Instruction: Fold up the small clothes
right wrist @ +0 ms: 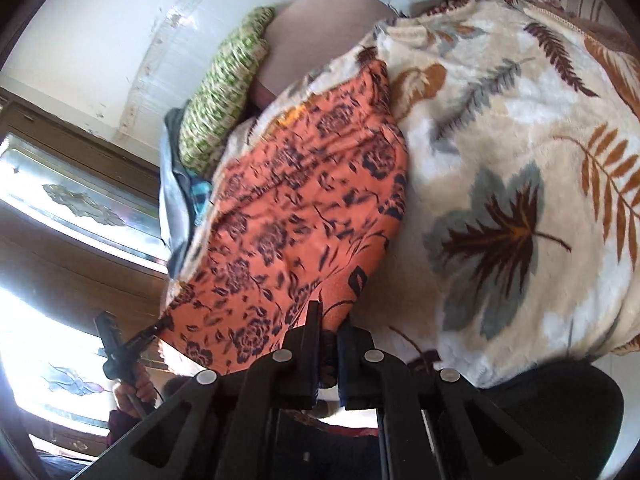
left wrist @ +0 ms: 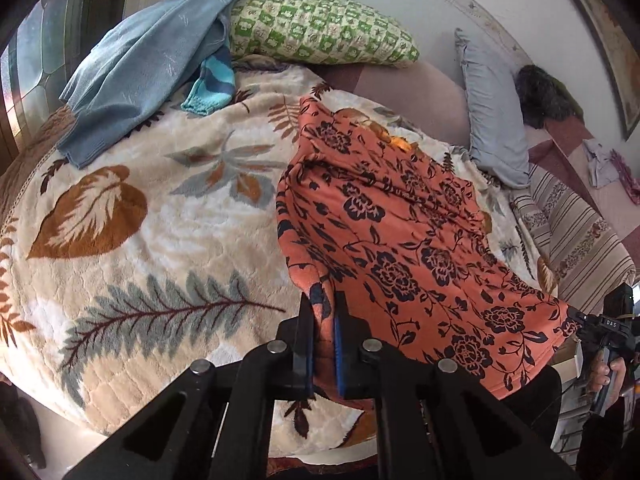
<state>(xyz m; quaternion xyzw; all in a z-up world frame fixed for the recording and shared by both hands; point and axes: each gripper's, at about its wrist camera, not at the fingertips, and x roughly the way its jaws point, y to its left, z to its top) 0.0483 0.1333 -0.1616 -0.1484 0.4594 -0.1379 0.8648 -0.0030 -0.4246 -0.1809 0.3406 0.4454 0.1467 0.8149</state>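
Right tongs (right wrist: 329, 322) pinch orange floral garment (right wrist: 304, 208) over blanket (right wrist: 520, 128).

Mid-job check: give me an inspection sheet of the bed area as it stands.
Surface: leaf-print blanket covering the bed.
Job's things: orange flowered garment, near edge lifted, far end on the blanket.
Clutter: blue garment and striped teal piece at the far corner; green checked pillow; grey pillow.
Grippers: left tool and right tool each shut on a near corner of the garment.
Cables: nothing seen.
Surroundings: wall, wooden cabinet with glass.
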